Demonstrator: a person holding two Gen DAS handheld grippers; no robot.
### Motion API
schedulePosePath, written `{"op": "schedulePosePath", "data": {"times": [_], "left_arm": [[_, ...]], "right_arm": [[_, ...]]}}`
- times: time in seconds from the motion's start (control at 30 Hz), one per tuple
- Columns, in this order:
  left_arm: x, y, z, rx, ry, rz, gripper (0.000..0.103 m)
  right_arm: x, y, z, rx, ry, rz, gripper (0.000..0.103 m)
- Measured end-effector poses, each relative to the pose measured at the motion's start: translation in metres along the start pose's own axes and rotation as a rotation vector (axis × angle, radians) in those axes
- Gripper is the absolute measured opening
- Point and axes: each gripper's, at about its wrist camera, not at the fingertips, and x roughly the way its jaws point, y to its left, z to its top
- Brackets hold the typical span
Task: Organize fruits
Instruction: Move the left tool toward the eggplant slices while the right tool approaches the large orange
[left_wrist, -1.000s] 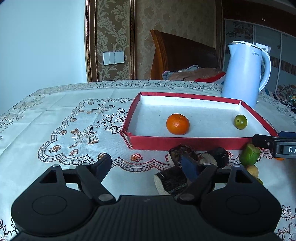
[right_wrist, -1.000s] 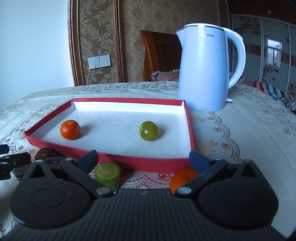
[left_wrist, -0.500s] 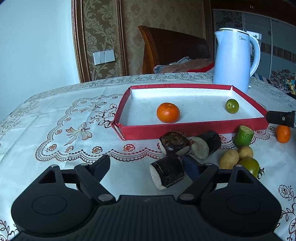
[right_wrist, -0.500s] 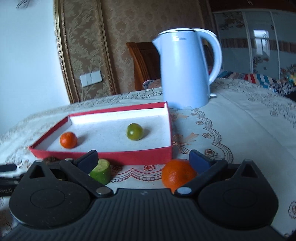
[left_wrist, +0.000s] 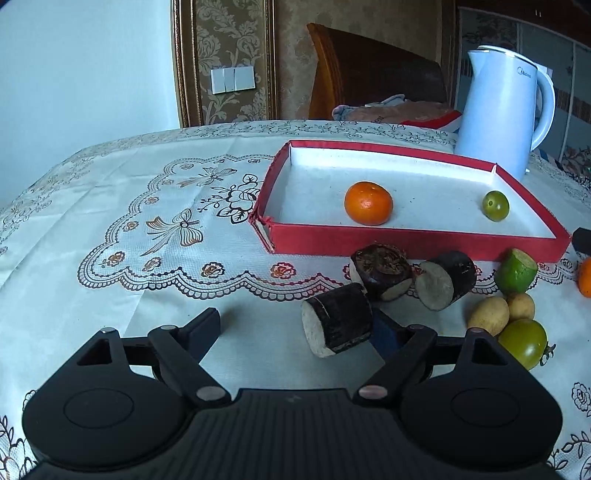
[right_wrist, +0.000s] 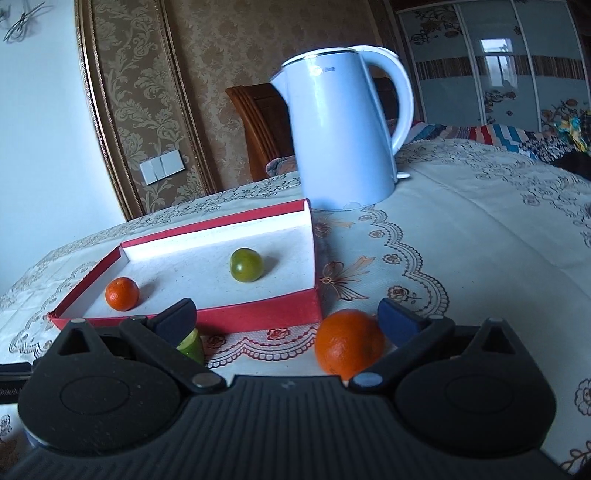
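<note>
A red-walled tray (left_wrist: 413, 243) (right_wrist: 258, 314) holds a mandarin (left_wrist: 368, 202) (right_wrist: 122, 294) and a green tomato (left_wrist: 495, 205) (right_wrist: 246, 264). In front of it lie three dark root pieces (left_wrist: 338, 319), a cut green fruit (left_wrist: 516, 270) (right_wrist: 192, 347), two small potatoes (left_wrist: 488, 315) and a green tomato (left_wrist: 522, 342). My left gripper (left_wrist: 295, 328) is open, with the nearest root piece against its right finger. My right gripper (right_wrist: 288, 317) is open around a loose mandarin (right_wrist: 349, 344) on the cloth, close to its right finger.
A white electric kettle (left_wrist: 498, 110) (right_wrist: 343, 129) stands behind the tray's right end. The table has an embroidered cloth (left_wrist: 166, 229). A wooden chair (left_wrist: 369, 70) with clothes stands behind the table. The right gripper's tip (left_wrist: 581, 240) shows at the left view's right edge.
My left gripper has pulled back and left, showing the fruit pile. My right gripper has swung right and lowered, bringing the loose mandarin between its fingers.
</note>
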Motion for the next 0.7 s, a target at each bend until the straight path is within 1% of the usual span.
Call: {"op": "schedulePosePath", "data": {"times": [0.13, 0.23, 0.33, 0.43, 0.5, 0.7], "left_arm": [[0.0, -0.001, 0.0, 0.006, 0.002, -0.003, 0.086], [0.001, -0.002, 0.001, 0.002, 0.006, -0.006, 0.086], [0.001, -0.003, 0.0, 0.0, 0.012, 0.006, 0.09], [0.002, -0.001, 0.001, -0.009, 0.016, 0.003, 0.091], [0.002, -0.001, 0.0, -0.008, 0.016, 0.005, 0.091], [0.002, -0.001, 0.0, -0.008, 0.016, 0.005, 0.091]], "right_arm": [[0.005, -0.024, 0.001, 0.108, 0.085, -0.043, 0.103], [0.001, -0.034, 0.0, 0.124, 0.089, -0.058, 0.103], [-0.003, -0.032, -0.004, 0.076, 0.099, -0.075, 0.103], [-0.005, -0.03, -0.005, 0.058, 0.093, -0.09, 0.103], [0.0, -0.027, -0.005, 0.034, 0.118, -0.103, 0.103], [0.015, 0.0, -0.006, -0.127, 0.18, -0.164, 0.103]]}}
